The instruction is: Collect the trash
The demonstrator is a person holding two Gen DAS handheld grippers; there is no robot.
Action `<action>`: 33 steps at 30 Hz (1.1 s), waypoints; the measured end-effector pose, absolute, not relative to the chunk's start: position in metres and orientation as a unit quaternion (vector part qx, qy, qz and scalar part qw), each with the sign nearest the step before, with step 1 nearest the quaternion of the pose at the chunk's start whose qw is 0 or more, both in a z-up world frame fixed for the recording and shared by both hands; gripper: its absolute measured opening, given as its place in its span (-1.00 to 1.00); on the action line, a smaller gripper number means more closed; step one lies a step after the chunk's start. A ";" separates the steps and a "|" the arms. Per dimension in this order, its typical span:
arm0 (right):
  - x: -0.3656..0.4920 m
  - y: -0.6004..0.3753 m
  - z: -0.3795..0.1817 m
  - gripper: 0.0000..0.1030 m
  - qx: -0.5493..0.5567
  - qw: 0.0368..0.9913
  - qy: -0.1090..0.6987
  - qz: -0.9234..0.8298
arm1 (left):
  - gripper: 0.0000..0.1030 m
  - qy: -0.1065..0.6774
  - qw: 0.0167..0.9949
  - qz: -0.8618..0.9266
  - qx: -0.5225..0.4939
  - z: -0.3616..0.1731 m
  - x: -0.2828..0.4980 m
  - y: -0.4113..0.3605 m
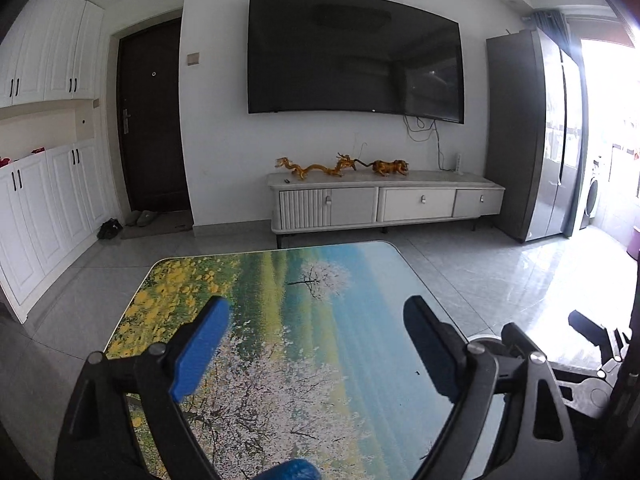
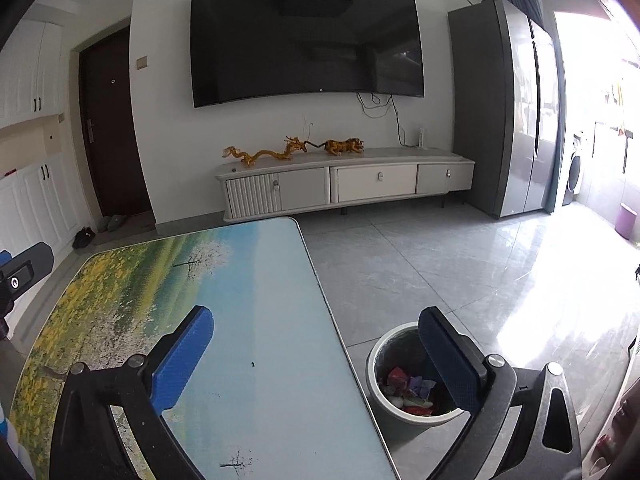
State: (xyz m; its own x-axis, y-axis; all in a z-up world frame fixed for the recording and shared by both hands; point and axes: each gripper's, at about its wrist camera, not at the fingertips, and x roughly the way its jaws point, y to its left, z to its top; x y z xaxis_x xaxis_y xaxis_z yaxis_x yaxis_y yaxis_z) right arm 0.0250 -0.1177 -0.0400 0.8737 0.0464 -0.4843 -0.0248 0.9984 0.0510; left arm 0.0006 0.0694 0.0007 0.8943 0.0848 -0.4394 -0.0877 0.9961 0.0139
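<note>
Below, at the lower right of the right wrist view, the trash [image 2: 408, 392] lies heaped in the bottom of a round bin [image 2: 374, 364] that stands on the floor just beside the table's edge. We read it as crumpled wrappers and scraps of paper or film, red, purple, white and green; single pieces are too small to name. We judge such litter light, soft and easily crushed, with slick film likely to slip between flat pads, so any further piece is best pinched across a raised fold or crumpled ridge, not a flat face. The bin is pale-rimmed with a dark liner, its wall partly hidden behind one blue finger.

The right gripper [image 2: 316, 360] stands with its jaws spread wide and nothing between them; one finger hangs over the table, the other over the bin. The left gripper [image 1: 316, 352] is likewise spread wide and empty, above the middle of the table [image 1: 280, 280], whose glossy top shows a printed landscape of yellow flowers, white blossom and blue sky. We see no litter on the tabletop, only small dark specks, so we judge collection done or nearly so.

Beyond, at upper centre, a wall television [image 2: 308, 40] hangs over a low white cabinet [image 2: 344, 184]; a grey refrigerator [image 2: 504, 112] stands at right.
</note>
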 end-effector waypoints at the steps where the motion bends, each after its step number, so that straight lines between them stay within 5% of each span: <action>1: 0.022 -0.116 -0.037 1.00 0.017 0.970 0.242 0.017 | 0.73 0.223 0.974 0.046 -0.004 0.001 -0.002 0.071; 33: 0.008 -0.131 -0.042 1.00 0.035 0.977 0.210 -0.016 | 0.90 0.223 0.973 0.066 0.001 -0.018 -0.003 0.063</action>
